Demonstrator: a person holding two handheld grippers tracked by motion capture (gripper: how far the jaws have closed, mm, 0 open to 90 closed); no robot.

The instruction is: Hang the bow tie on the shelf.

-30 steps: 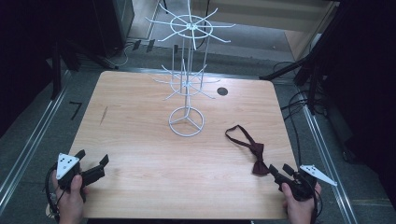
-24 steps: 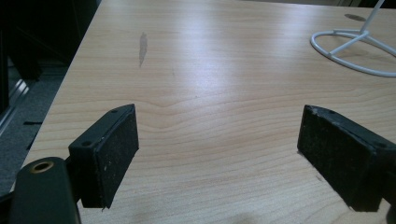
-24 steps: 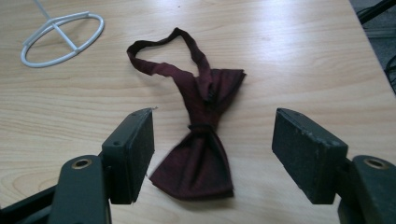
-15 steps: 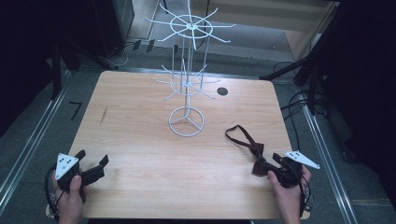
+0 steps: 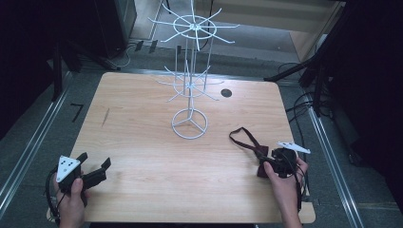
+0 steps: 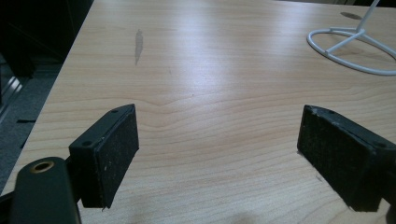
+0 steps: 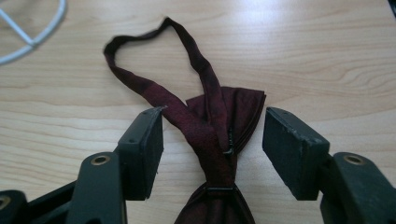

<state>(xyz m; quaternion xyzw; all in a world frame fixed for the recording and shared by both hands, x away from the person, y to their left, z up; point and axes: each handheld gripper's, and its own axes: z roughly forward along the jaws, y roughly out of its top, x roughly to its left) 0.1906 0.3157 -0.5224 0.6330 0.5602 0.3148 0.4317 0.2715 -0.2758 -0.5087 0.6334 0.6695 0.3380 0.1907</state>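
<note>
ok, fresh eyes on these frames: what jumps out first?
Probably the tall white wire rack standing at the far middle of the wooden table. Next, the dark red bow tie near the right edge, with the right gripper open and straddling its knot. The left gripper sits open at the near left corner.

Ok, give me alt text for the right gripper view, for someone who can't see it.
A dark red bow tie lies on a light wooden table, with the right gripper open and its two black jaws on either side of the tie's knot and strap. The strap loops away toward the top of the view, and part of a white wire stand base shows at the upper left.
</note>
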